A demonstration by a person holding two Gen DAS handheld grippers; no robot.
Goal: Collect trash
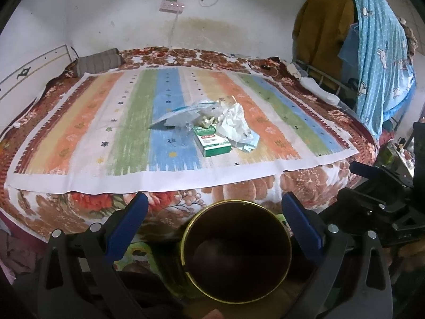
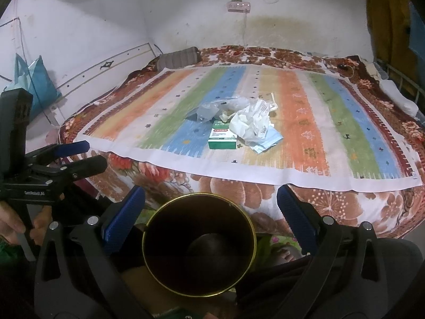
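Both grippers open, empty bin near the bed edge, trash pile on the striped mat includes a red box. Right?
Not quite: the box in the trash pile is green and white, as the right wrist view shows. The rest holds.

Hovering side by side, left gripper point(image 1: 214, 207) and right gripper point(image 2: 211, 199) both gaping wide; hand point(image 2: 16, 219) seemingly gripping the left handle at nine o'clock.

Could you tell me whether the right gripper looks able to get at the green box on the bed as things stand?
Probably yes: the right gripper is open and empty, and the green box lies at the pile's near edge with bare striped cloth before it.
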